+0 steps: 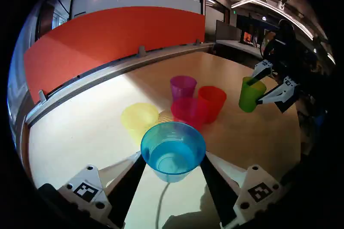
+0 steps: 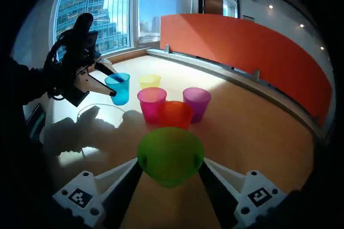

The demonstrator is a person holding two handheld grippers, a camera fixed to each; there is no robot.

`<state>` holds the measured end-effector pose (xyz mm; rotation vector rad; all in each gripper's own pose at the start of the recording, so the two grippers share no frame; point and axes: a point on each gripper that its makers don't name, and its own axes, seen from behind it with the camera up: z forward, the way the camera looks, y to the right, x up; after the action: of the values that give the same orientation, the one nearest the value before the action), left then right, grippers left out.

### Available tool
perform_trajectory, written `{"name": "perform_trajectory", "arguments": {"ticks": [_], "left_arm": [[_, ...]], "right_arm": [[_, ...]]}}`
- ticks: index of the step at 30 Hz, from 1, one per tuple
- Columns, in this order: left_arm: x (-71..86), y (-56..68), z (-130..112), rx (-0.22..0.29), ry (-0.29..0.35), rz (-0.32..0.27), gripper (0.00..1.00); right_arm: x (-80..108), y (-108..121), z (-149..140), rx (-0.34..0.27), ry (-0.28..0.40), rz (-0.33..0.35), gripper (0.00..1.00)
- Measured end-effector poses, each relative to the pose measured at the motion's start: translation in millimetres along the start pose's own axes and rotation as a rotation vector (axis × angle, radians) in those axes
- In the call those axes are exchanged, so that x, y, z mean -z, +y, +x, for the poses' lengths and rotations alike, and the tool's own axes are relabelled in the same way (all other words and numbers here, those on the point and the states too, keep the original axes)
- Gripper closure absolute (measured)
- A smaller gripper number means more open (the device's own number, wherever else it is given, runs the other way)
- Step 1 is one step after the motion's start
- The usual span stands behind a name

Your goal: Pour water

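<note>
The left gripper [image 1: 172,159] has its fingers clamped on a blue cup [image 1: 173,143] holding a little water [image 1: 171,163]. The right gripper [image 2: 170,163] pinches a green cup [image 2: 170,151] that looks empty. Four more cups cluster on the table [image 1: 81,134] between them: yellow [image 1: 138,119], pink [image 1: 188,111], red [image 1: 212,100] and purple [image 1: 182,86].

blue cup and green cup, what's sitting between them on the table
The pink cup and the orange cup stand between the blue cup and the green cup, as the left gripper view shows.
</note>
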<state>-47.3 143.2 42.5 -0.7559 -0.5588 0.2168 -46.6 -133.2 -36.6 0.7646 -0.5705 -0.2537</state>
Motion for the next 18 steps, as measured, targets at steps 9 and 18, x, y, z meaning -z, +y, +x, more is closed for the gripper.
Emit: {"name": "perform_trajectory", "arguments": {"ticks": [9,18], "left_arm": [[27.9,5.5,24,-0.007,0.07,0.023,0.16],[49.6,12.2,42,0.003,0.132,0.035,0.16]], "right_arm": [[12.9,-11,31,0.038,0.055,0.0,0.11],[24.8,-23,67,0.053,0.144,-0.005,0.11]]}}
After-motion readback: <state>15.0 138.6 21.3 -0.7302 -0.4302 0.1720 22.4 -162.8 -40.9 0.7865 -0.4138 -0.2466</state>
